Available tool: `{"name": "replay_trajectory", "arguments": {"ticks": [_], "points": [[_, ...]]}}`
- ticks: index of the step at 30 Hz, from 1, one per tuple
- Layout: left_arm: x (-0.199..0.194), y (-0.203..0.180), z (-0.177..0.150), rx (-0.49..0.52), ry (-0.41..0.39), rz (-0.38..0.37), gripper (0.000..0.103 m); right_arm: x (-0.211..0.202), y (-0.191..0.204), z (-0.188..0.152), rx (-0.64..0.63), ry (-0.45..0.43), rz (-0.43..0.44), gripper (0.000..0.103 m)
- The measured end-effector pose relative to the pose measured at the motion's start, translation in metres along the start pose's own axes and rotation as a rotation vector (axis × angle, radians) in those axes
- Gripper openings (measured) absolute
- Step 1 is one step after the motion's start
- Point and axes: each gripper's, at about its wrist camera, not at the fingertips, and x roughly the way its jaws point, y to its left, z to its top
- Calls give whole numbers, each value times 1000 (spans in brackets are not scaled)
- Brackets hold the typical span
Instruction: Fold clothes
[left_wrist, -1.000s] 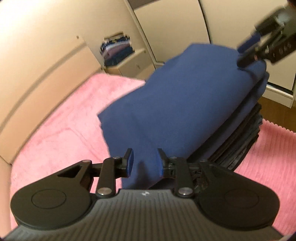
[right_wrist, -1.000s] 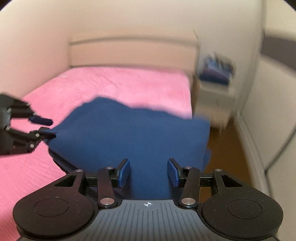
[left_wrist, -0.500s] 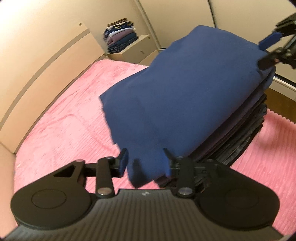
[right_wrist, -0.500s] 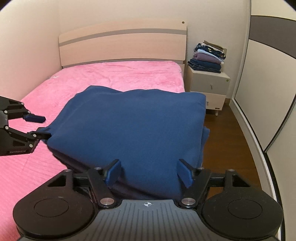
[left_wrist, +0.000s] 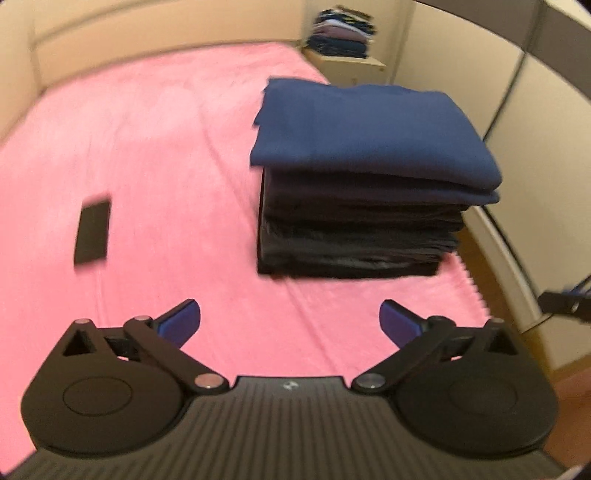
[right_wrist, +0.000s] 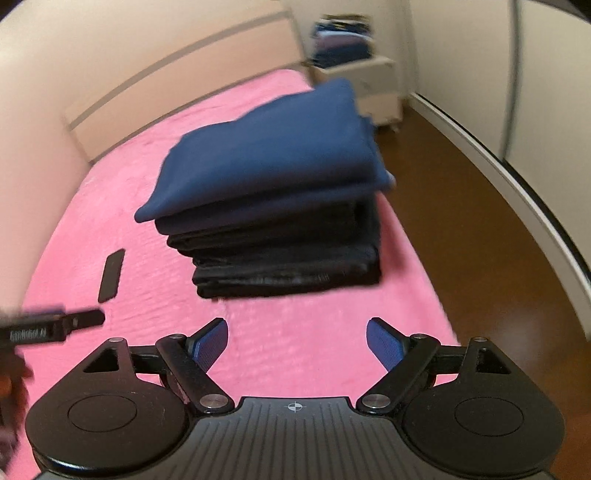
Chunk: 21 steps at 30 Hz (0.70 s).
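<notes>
A folded navy garment (left_wrist: 365, 129) lies on top of a stack of folded dark clothes (left_wrist: 354, 236) on the pink bed (left_wrist: 155, 155). The garment (right_wrist: 273, 147) and the stack (right_wrist: 288, 258) also show in the right wrist view. My left gripper (left_wrist: 290, 319) is open and empty, held back from the stack above the bedspread. My right gripper (right_wrist: 297, 341) is open and empty, also short of the stack. The left gripper's tip (right_wrist: 74, 321) shows at the left of the right wrist view, and the right gripper's tip (left_wrist: 565, 302) at the right edge of the left wrist view.
A flat black object (left_wrist: 92, 232) lies on the bedspread left of the stack, also in the right wrist view (right_wrist: 110, 275). A nightstand (left_wrist: 347, 66) with another pile of folded clothes (left_wrist: 343, 35) stands beyond the bed. Brown floor (right_wrist: 461, 221) and wardrobe doors lie to the right.
Both grippers have let go of the navy garment, opened wide and pulled back from the stack. The garment now rests flat on top of the pile.
</notes>
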Motion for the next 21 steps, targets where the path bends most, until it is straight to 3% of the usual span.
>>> {"name": "replay_trajectory", "arguments": {"ticks": [2, 9, 13, 17, 21], "points": [[-15, -3, -11, -10, 18, -34, 101, -20, 4, -5, 46, -4, -21, 96], [-81, -11, -30, 128, -48, -104, 101, -88, 52, -23, 27, -77, -98, 97], [-120, 2, -40, 122, -94, -116, 102, -119, 80, -43, 75, -106, -114, 99], [-145, 19, -46, 104, -56, -148, 102, -141, 114, -62, 52, -138, -136, 100], [-165, 24, -55, 166, -56, -171, 102, -158, 140, -79, 55, -162, -149, 101]]}}
